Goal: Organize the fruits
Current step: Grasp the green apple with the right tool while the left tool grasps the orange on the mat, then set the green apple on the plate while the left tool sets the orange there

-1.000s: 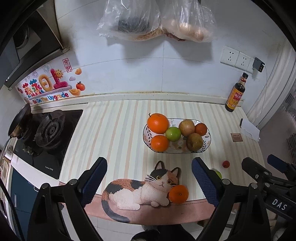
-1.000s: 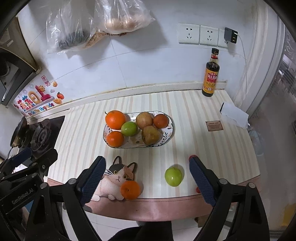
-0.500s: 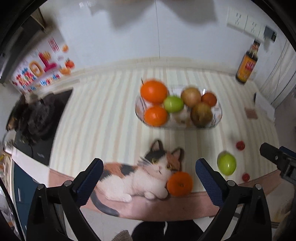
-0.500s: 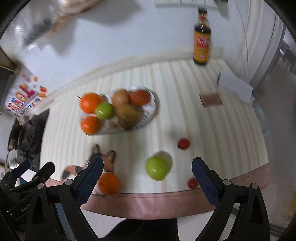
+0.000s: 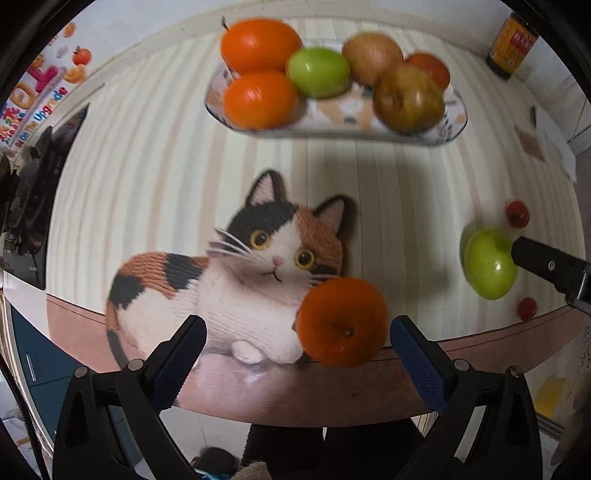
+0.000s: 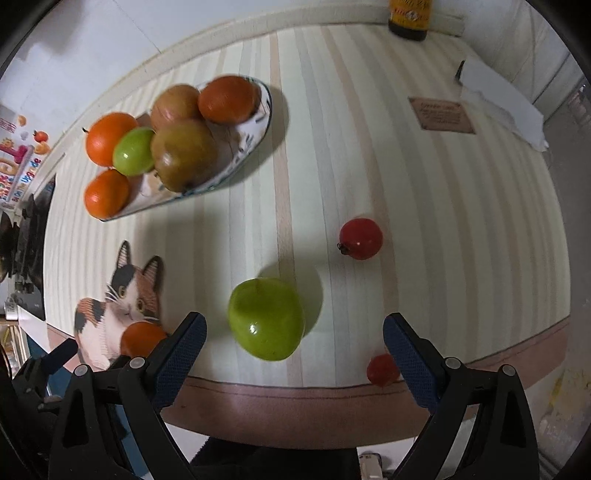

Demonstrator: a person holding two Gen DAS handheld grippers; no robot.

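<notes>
Hovering low over the striped counter (image 6: 424,206), we hold both grippers with jaws spread wide and nothing between the pads. Our left gripper (image 5: 297,356) frames a loose orange (image 5: 343,322) lying at the counter's front edge, touching the cat-shaped mat (image 5: 236,280) and covering the cat's front paw area. Our right gripper (image 6: 293,349) frames a green apple (image 6: 266,318) sitting apart from the mat; in the left view only one black finger of that gripper juts in at the right border, overlapping the apple's side. A small red fruit (image 6: 361,238) lies beyond the apple, and a second one (image 6: 382,369) near the front edge is partly hidden behind the right finger; we cannot tell what kind they are. The fruit plate (image 6: 258,122) farther back holds two oranges, a green apple, two brownish fruits and a reddish-orange one; in the left view it is blurred, and its pattern is hard to read. A dark bottle (image 6: 408,18) by the wall is cut off at the top in both views. The stove (image 5: 33,206) at the left is dim and smeared. A brown card (image 6: 441,114) and a white folded paper (image 6: 498,103) lie at the far right.
</notes>
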